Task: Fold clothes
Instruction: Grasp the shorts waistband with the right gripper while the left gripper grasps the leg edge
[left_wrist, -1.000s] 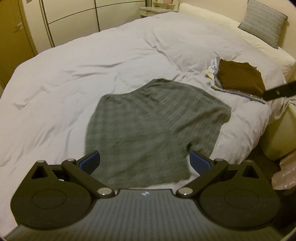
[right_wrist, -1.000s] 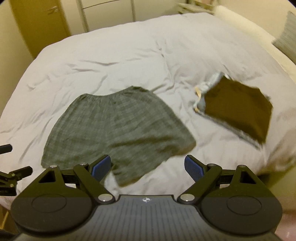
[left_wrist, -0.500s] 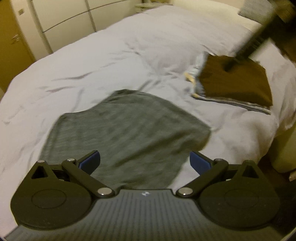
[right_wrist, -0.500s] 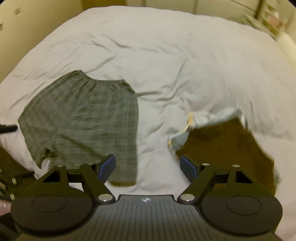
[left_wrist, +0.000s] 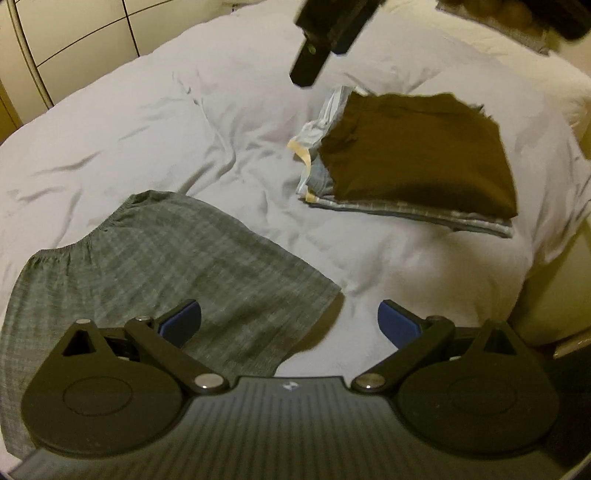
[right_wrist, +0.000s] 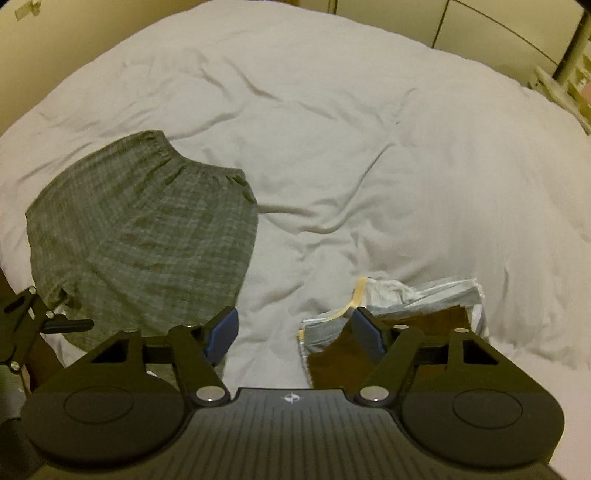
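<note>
Left wrist view. Left tongs (left_wrist: 288, 321) were spread wide, blue pads well apart, nothing between them. They hovered over the near edge of the bed (left_wrist: 155, 122), above a hem corner of the shorts (left_wrist: 147, 273); contact could not be judged. The shorts, grey-green check, lay spread flat on the duvet, unfolded, waistband on the far side. The stack (left_wrist: 413, 162) of folded clothes sat on the bed beyond the shorts and toward the right edge, apart from them: a brown piece on top, pale striped pieces beneath, a yellowish edge showing at the stack's side nearest the shorts. Right tongs (left_wrist: 314, 44) entered from the top of the frame, above the bed beyond the stack; blurred, their opening not readable here.

Right wrist view. Right tongs (right_wrist: 293, 336) stood open, moderately wide, pads empty. One pad sat over bare duvet of the bed (right_wrist: 351, 129) between the shorts (right_wrist: 147, 236) and the stack (right_wrist: 406, 317); the other pad overlapped the stack's near edge in the frame. Whether it touched the cloth could not be told. The shorts lay flat, apart from the stack, waistband toward the far side of the bed. Part of the left tongs (right_wrist: 33, 325) showed at the frame's edge just beside the near hem of the shorts.
</note>
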